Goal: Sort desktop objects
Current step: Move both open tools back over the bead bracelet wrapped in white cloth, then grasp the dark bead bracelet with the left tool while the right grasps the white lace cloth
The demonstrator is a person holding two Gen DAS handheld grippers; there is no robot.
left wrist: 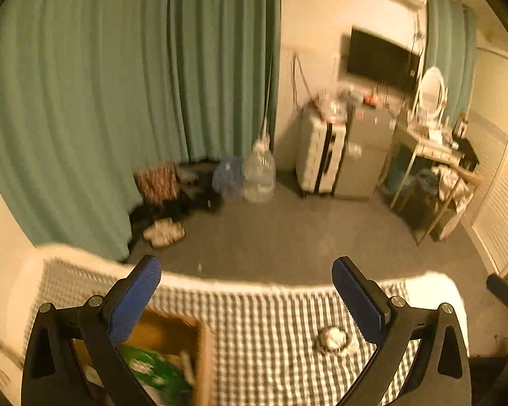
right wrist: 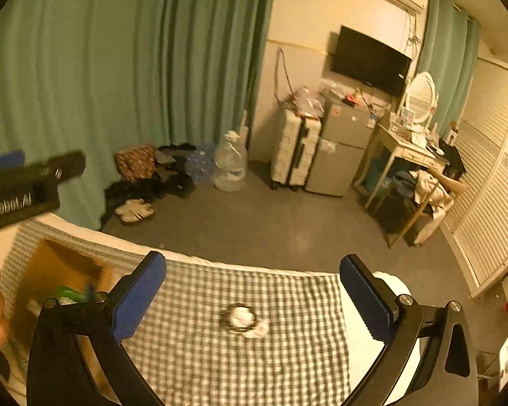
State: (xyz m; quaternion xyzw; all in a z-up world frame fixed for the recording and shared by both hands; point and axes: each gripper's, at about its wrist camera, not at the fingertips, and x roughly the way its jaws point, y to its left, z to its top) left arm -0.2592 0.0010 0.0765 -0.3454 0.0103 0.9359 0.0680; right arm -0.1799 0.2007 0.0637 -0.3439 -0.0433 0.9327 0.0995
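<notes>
Left gripper (left wrist: 246,282) and right gripper (right wrist: 253,279) — both with blue-padded fingers spread wide apart, holding nothing, above a checked cloth (right wrist: 288,355). A small round whitish object (right wrist: 242,319), blurred, lies on the cloth between the right fingers. At the left stands an open cardboard box (left wrist: 199,348) containing a green packet (left wrist: 155,370) — other contents unclear.
</notes>
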